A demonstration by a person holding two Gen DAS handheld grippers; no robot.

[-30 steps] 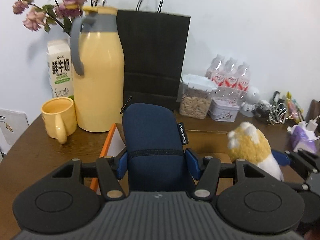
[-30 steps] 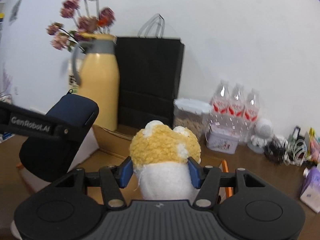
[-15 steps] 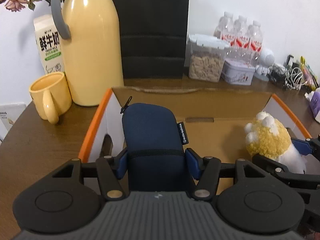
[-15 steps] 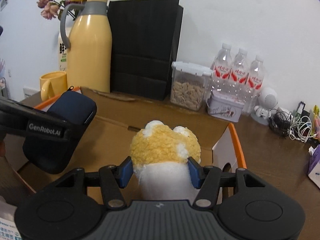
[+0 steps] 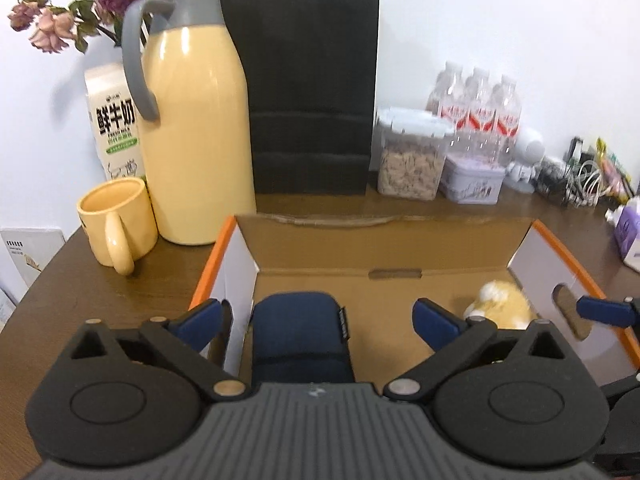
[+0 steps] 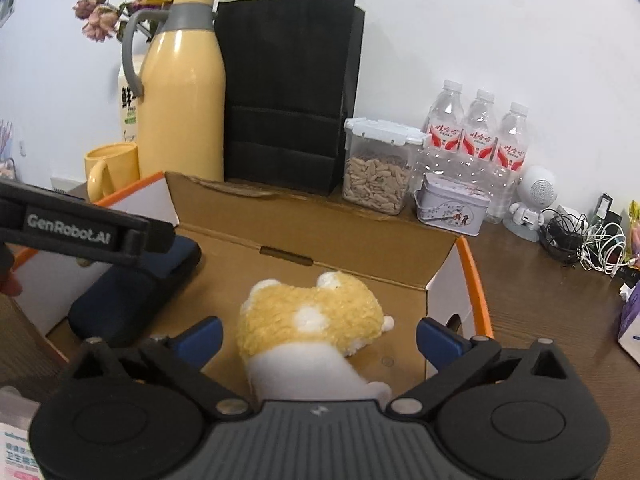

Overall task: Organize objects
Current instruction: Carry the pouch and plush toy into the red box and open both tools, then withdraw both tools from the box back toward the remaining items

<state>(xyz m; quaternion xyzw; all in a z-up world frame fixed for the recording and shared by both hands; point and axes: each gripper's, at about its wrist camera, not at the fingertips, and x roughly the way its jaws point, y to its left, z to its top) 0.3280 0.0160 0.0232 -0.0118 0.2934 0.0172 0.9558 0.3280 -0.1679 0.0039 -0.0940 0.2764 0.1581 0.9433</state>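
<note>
A dark wooden desk (image 5: 80, 292) stands against a white wall (image 6: 480, 40). On it an open cardboard box (image 5: 400, 248) with orange edges sits before a black paper bag (image 5: 312, 88) and a yellow thermos jug (image 5: 196, 132). Inside, a navy pouch (image 5: 298, 332) lies at the left, its long axis running toward the wall, and a yellow plush toy (image 6: 308, 316) lies at the right, head toward the wall. The left tongs (image 5: 318, 320) and right tongs (image 6: 318, 338) are opening wide, pads clear of both.
</note>
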